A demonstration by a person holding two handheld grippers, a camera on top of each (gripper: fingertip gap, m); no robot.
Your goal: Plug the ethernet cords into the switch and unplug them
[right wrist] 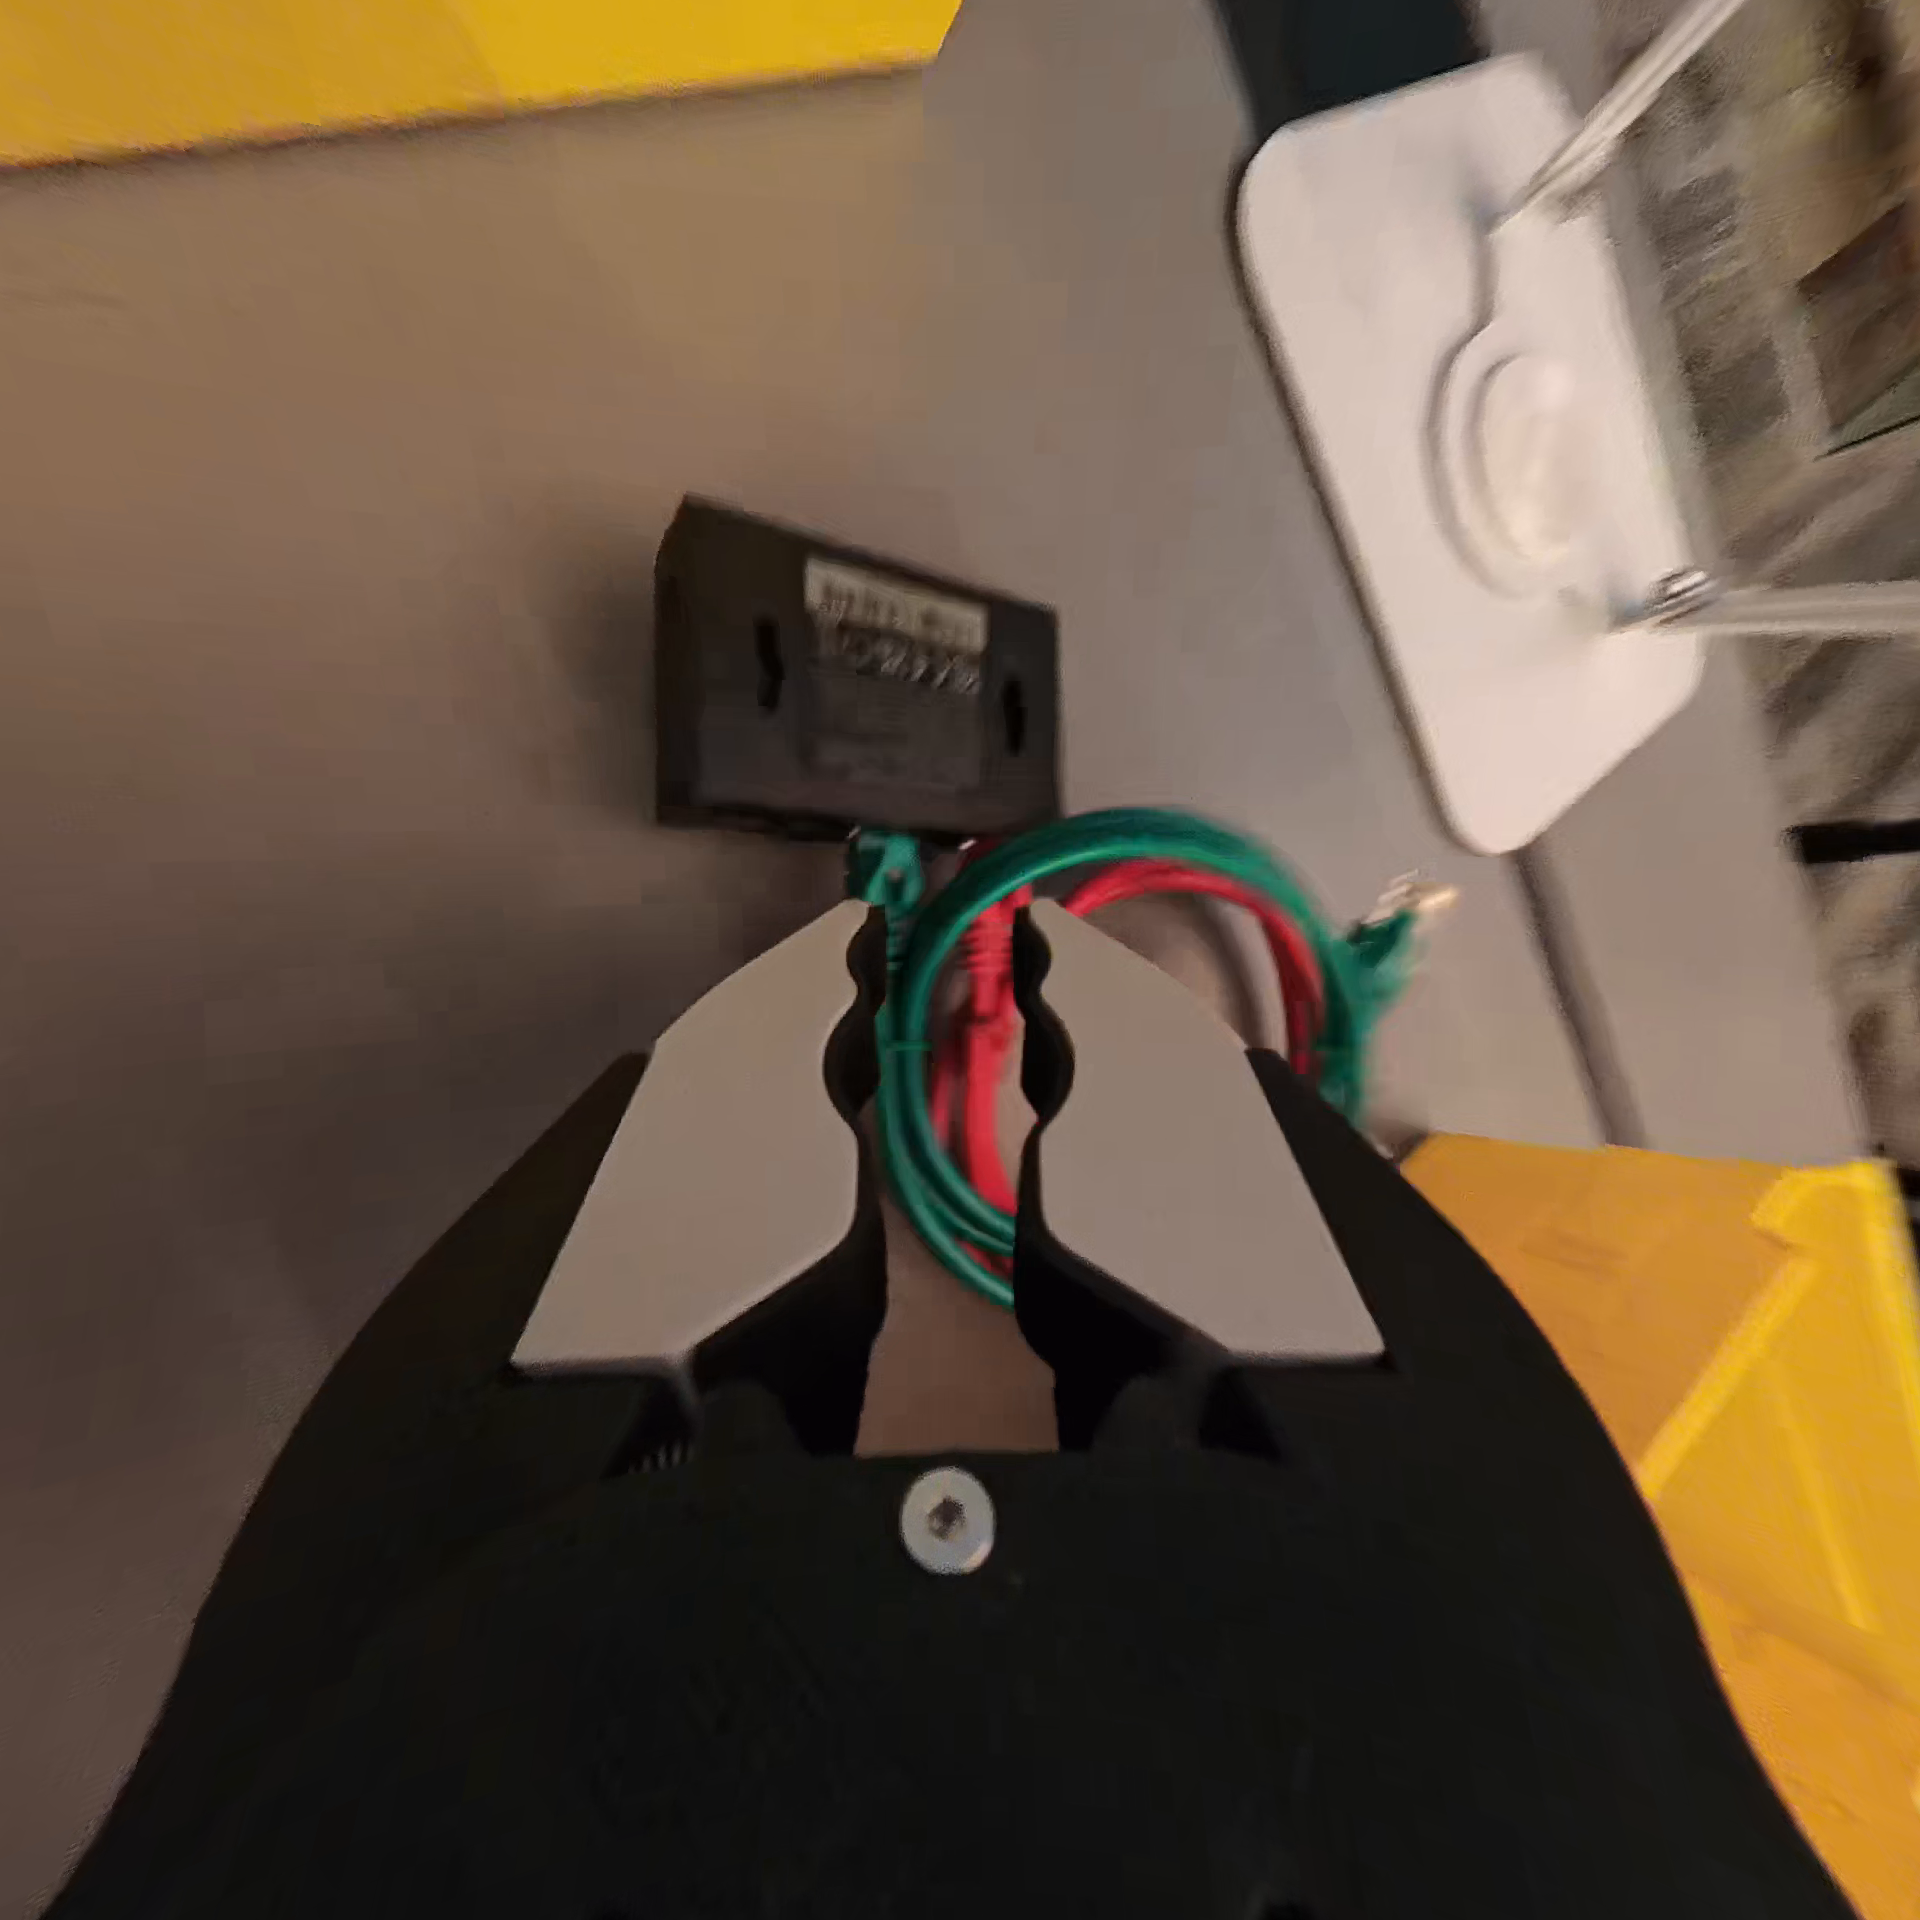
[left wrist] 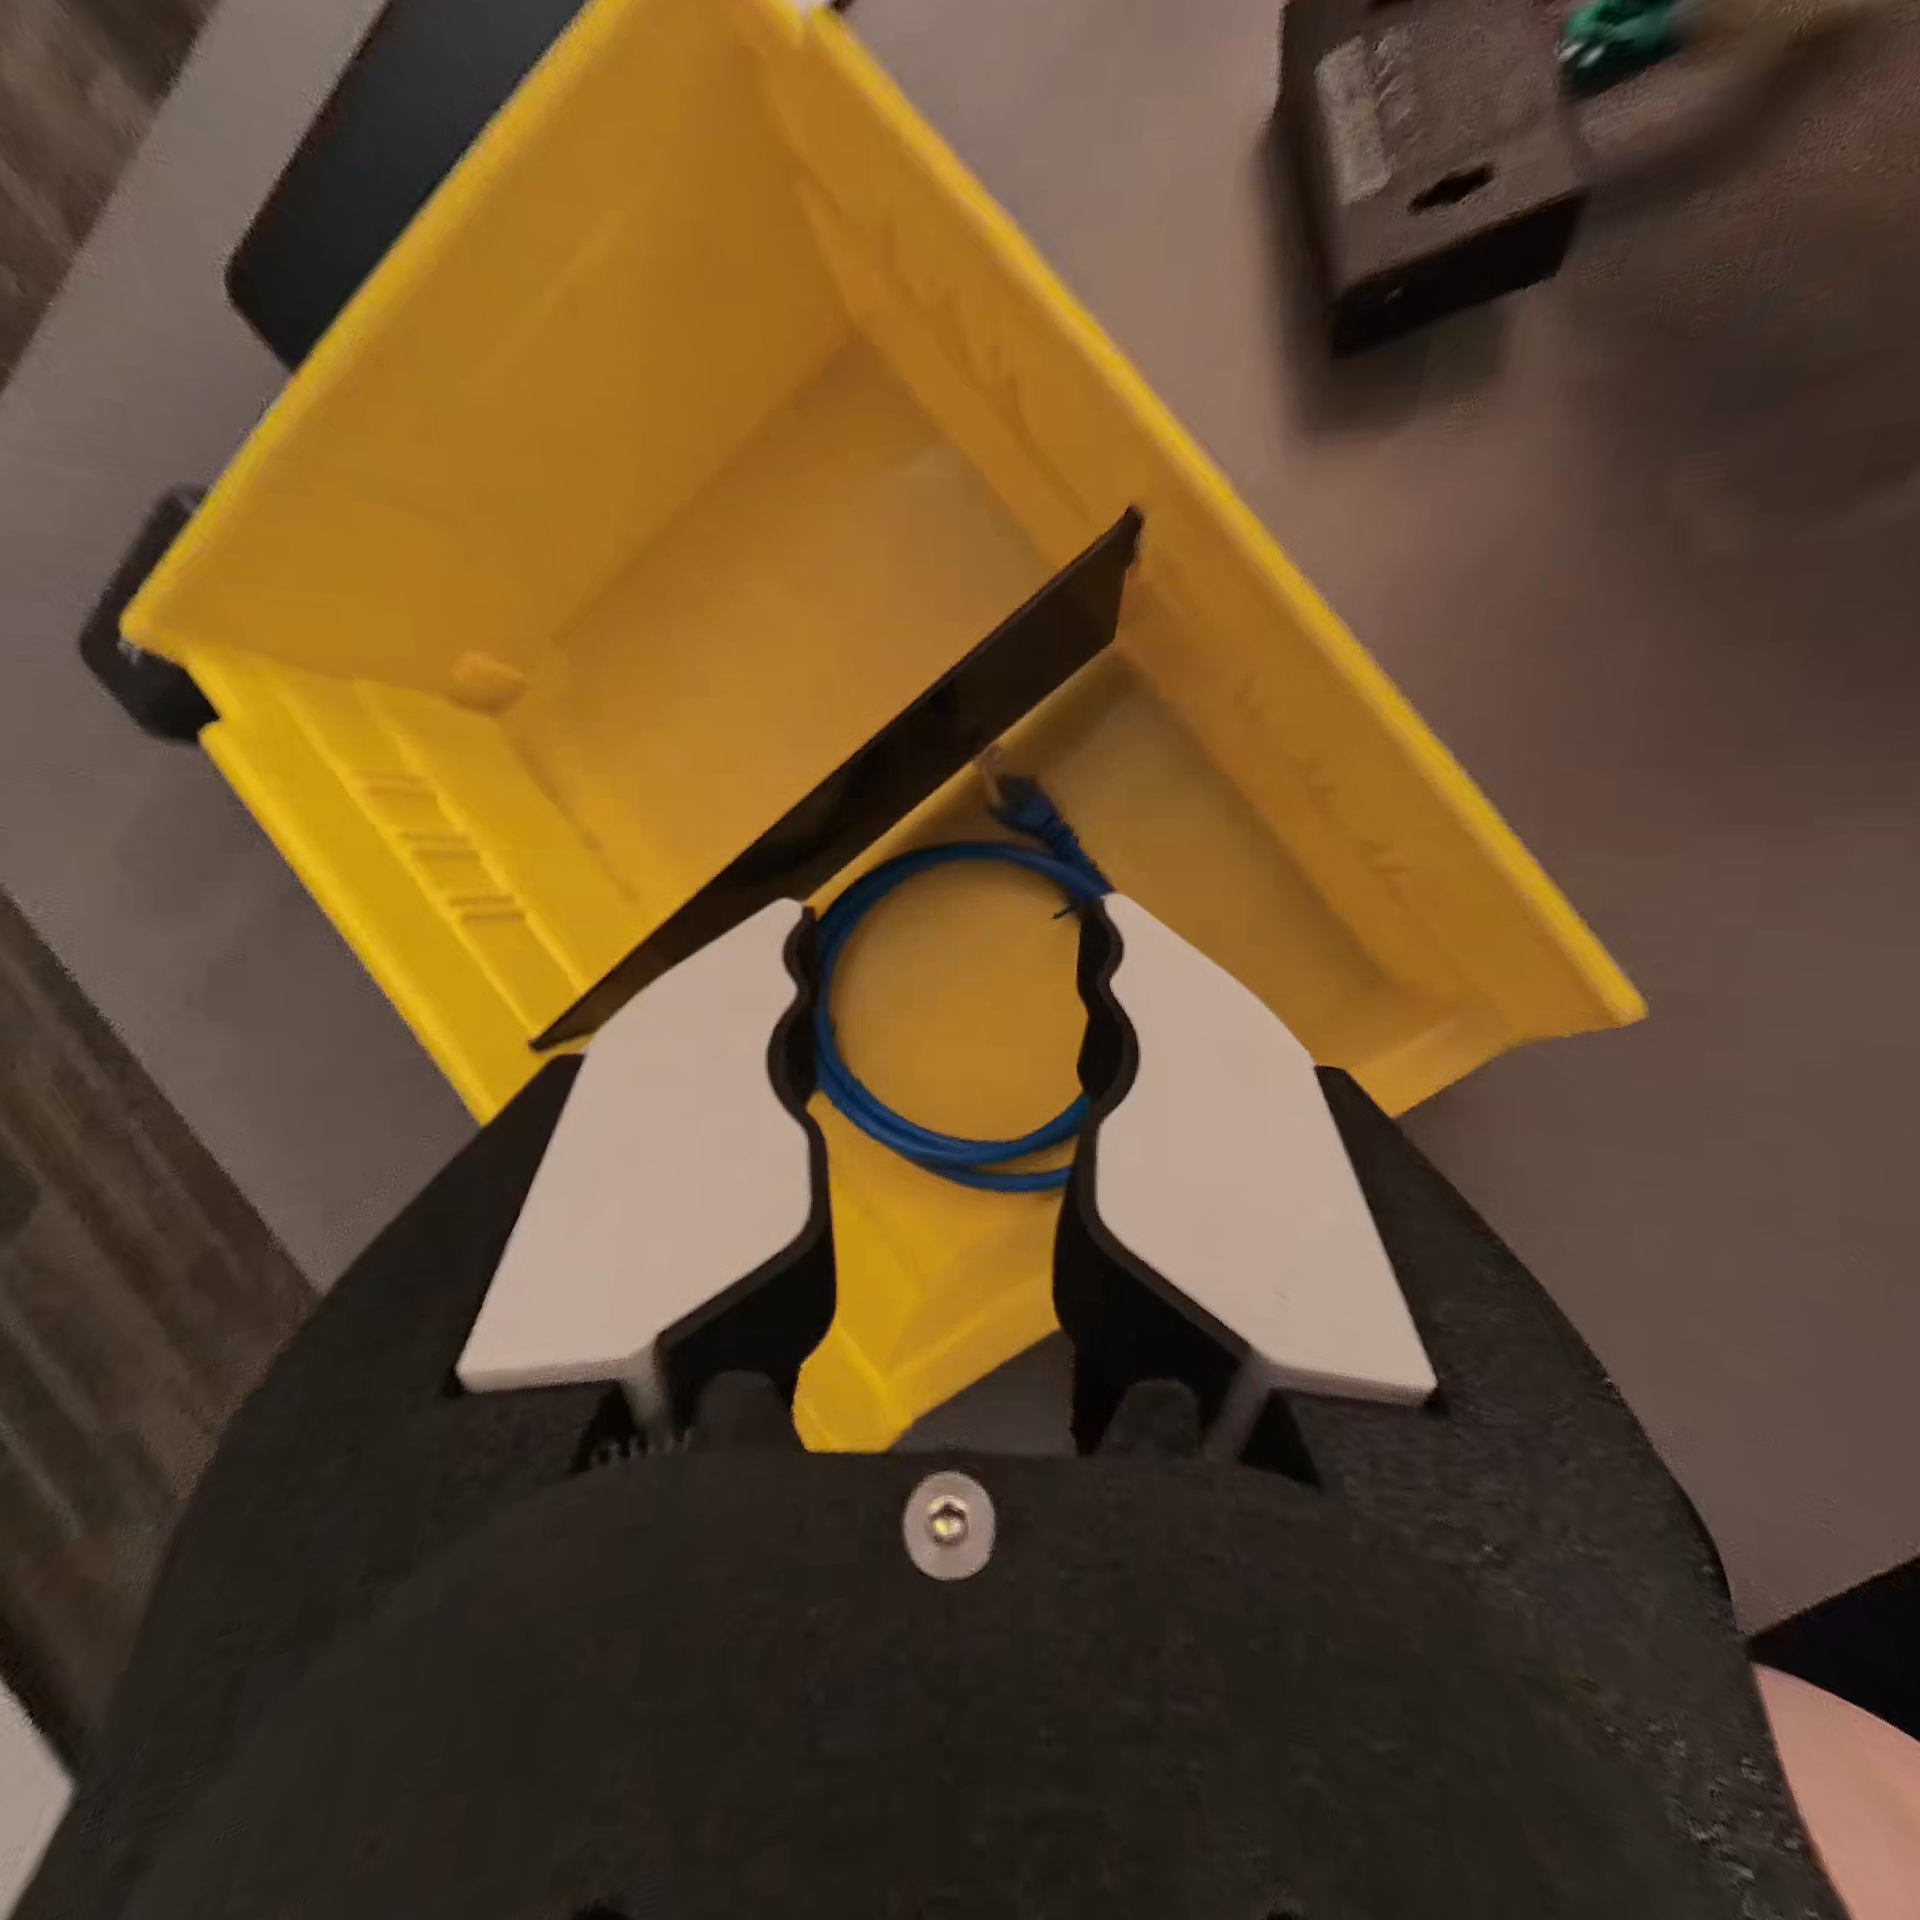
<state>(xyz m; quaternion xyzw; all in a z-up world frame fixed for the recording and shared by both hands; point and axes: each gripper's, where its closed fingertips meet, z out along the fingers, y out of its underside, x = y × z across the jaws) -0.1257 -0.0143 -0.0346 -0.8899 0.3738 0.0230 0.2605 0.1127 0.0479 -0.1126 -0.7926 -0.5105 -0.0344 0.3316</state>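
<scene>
A: Left wrist view first. Where does the left gripper [left wrist: 951,914] stand?

B: Above the yellow bin [left wrist: 665,540], over the compartment on the near side of the black divider [left wrist: 862,779]. Its jaws are spread wide and grip nothing. The coiled blue cord [left wrist: 940,1039] lies on the bin floor, framed between the two fingers, its plug [left wrist: 1023,805] pointing toward the divider.

A: Touching the cord?

B: I cannot tell; the fingers appear to be above it. The bigger compartment beyond the divider has nothing in it that I can see. Off past the bin's right wall, the black switch [left wrist: 1439,166] sits on the grey table [left wrist: 1558,727], with a blur of green beside it.

A: Right wrist view, then.

B: The right gripper [right wrist: 945,914] points at the switch [right wrist: 852,696], which lies with its labelled underside up. The jaws are partly open around the red cord [right wrist: 982,987], but I see no clamping. The green cord [right wrist: 1091,842] loops across the gap too; one green plug [right wrist: 883,868] sits at the switch's near edge, another [right wrist: 1387,935] hangs free to the right.

A: So which step?

B: Plugging in, I judge: blue not yet fetched, red and green at the ports. Next, the left jaws need to drop and pinch the blue coil near its plug, while the right squares the red plug to a port.
</scene>
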